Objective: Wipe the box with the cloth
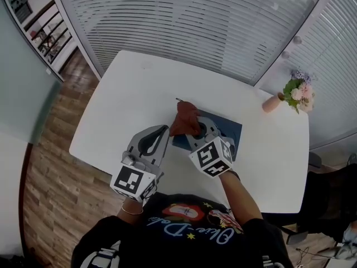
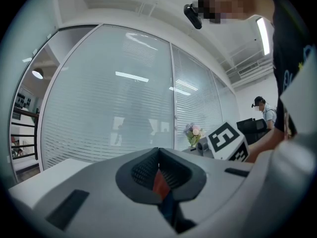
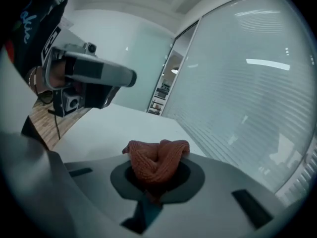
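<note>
While right hand-held gripper (image 3: 157,170) clamps one cloth (image 1: 185,116), one box (image 1: 231,132), one table (image 1: 128,94).

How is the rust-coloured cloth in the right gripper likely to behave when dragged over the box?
Probably floppy: the cloth is bunched into soft folds between the jaws of the right gripper. Its coarse knit looks grippy, so it will likely drag on the box rather than slide.

Open tabletop (image 1: 120,102) left of the box (image 1: 231,130); flower vase (image 1: 272,103) far right.
</note>
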`<state>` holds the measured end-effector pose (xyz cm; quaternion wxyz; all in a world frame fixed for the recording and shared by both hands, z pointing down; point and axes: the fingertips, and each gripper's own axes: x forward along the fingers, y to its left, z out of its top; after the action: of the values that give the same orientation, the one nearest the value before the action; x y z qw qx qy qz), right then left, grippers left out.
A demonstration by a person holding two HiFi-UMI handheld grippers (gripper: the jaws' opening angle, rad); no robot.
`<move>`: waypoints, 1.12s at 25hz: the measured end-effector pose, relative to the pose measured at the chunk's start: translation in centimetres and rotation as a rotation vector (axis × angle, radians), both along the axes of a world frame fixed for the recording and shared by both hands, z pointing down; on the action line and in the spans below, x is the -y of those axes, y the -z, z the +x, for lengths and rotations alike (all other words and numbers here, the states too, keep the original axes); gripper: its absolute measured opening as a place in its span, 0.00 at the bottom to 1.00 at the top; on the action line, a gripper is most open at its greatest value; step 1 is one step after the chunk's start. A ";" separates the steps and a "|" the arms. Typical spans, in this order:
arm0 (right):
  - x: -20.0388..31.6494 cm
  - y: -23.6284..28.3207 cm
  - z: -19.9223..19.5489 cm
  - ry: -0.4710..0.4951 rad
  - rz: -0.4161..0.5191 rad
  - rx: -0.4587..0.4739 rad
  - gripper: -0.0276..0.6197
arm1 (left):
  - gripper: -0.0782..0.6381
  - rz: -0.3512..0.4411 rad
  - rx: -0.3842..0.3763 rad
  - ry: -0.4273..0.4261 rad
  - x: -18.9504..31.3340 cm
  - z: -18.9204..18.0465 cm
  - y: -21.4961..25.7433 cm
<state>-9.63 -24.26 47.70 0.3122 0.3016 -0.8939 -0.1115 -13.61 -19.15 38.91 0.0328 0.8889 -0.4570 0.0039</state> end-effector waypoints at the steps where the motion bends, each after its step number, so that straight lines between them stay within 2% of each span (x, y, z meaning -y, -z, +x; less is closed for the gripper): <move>1: -0.3 -0.9 -0.4 0.023 -0.022 -0.033 0.08 | 0.11 0.000 0.000 0.003 -0.1 -0.1 0.0; 4: -0.7 -2.8 -0.9 0.050 -0.074 -0.090 0.08 | 0.11 -0.005 0.001 0.016 -0.2 -0.5 0.0; 13: -1.7 -4.8 -0.5 0.070 -0.146 -0.165 0.08 | 0.11 -0.015 0.004 0.015 -0.5 -0.4 -0.5; 21: -2.8 -5.5 4.0 0.005 -0.210 -0.136 0.08 | 0.11 -0.026 0.027 0.041 -0.9 0.3 0.1; 28: -4.2 -5.4 9.4 -0.077 -0.235 -0.109 0.08 | 0.11 -0.029 0.032 0.006 -1.2 3.6 0.7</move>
<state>-0.25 -20.10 53.06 0.3975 0.2907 -0.8703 -0.0103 -9.97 -17.91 38.19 0.0382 0.8867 -0.4601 0.0248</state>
